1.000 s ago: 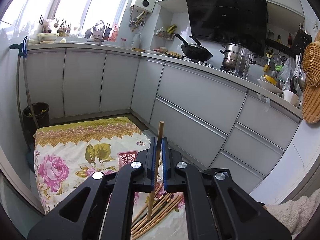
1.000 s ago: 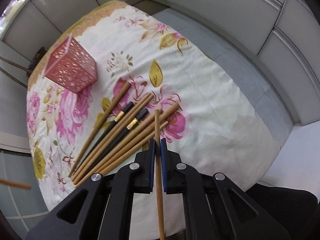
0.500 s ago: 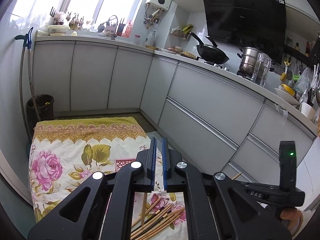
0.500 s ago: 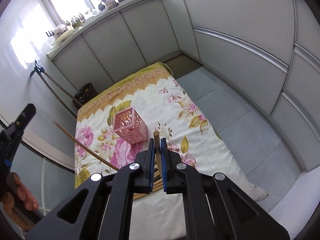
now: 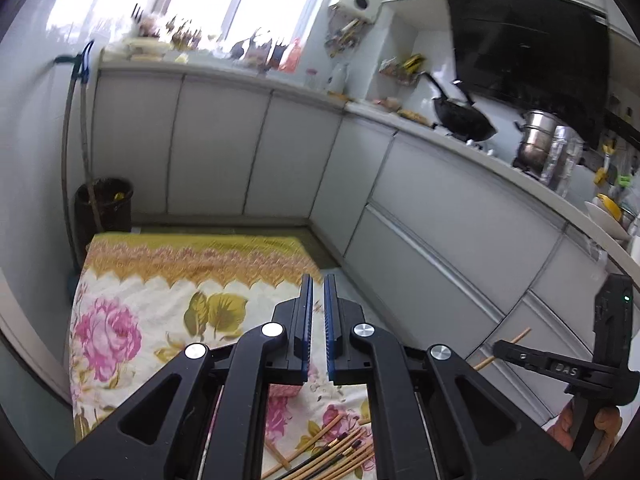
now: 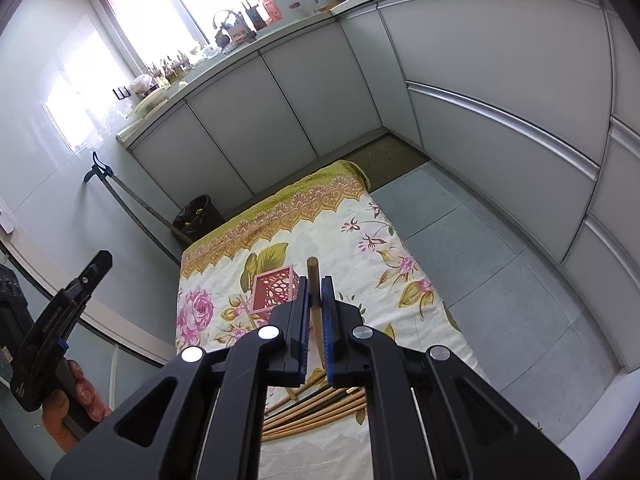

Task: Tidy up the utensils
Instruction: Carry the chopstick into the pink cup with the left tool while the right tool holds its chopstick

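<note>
A pink perforated holder (image 6: 275, 287) stands on the floral cloth (image 6: 348, 216), just beyond my right gripper (image 6: 316, 288). My right gripper is shut on a wooden chopstick (image 6: 313, 280) held above the table. A pile of wooden and black chopsticks (image 6: 320, 408) lies under it, also seen in the left wrist view (image 5: 328, 456). My left gripper (image 5: 316, 292) has its jaws a narrow gap apart and holds nothing; the holder (image 5: 284, 390) shows only as a sliver beneath it. The right gripper (image 5: 520, 354) with its chopstick (image 5: 504, 346) appears at the right of the left wrist view.
Grey kitchen cabinets (image 6: 280, 96) line the back and right. A dark waste bin (image 6: 198, 216) and a long-handled tool (image 6: 128, 204) stand beyond the cloth's far end. A wok (image 5: 464, 120) and a pot (image 5: 536, 144) are on the counter.
My left gripper no longer holds the chopstick it held a second ago. My right gripper has lifted its chopstick from the pile and swung up towards the holder.
</note>
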A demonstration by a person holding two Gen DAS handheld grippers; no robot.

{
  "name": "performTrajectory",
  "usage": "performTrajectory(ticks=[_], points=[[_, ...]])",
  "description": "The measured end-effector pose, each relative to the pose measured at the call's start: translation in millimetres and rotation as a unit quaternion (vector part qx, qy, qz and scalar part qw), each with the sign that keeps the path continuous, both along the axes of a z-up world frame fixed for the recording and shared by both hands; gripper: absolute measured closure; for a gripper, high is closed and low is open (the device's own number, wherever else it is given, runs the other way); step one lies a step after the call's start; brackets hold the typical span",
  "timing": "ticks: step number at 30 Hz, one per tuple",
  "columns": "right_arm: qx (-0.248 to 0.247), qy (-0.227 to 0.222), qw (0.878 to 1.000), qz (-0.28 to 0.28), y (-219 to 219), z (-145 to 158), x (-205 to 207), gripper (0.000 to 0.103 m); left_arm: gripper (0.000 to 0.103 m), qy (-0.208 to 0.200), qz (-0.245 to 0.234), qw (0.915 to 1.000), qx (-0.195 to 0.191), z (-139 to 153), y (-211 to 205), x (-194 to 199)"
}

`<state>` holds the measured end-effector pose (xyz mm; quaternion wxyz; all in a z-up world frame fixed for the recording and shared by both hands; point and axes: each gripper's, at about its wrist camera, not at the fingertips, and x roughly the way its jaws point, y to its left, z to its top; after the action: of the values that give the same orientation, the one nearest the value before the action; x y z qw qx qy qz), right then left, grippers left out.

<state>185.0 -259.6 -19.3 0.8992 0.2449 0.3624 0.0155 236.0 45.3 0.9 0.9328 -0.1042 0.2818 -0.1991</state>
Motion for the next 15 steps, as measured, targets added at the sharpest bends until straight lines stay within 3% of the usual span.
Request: performTrajectory(ticks=[1, 3, 6, 9, 12, 15], points=[[0.004, 0.004, 1.000, 0.001, 0, -4, 2, 0.097, 0.075, 0.044, 0.015, 0.9989, 0.001, -16, 6, 16], [0.012, 0.011, 1.000, 0.001, -2, -11, 5, 0.097, 0.050, 0.131, 0.038, 0.9905, 0.020, -58, 15, 51], [0.019, 0.017, 1.000, -0.001, -3, -20, 9, 0.097, 0.053, 0.235, 0.065, 0.9657, 0.090, -126, 18, 96], [0.022, 0.028, 0.999, 0.003, -4, -28, 16, 0.097, 0.053, 0.315, 0.077, 0.9413, 0.094, -185, 25, 128], [0.021, 0.036, 0.999, 0.003, -6, -34, 21, 0.097, 0.053, 0.353, 0.101, 0.9254, 0.096, -224, 31, 149], [0.022, 0.041, 0.999, 0.005, -9, -39, 26, 0.097, 0.053, 0.364, 0.121, 0.9156, 0.121, -243, 27, 166]])
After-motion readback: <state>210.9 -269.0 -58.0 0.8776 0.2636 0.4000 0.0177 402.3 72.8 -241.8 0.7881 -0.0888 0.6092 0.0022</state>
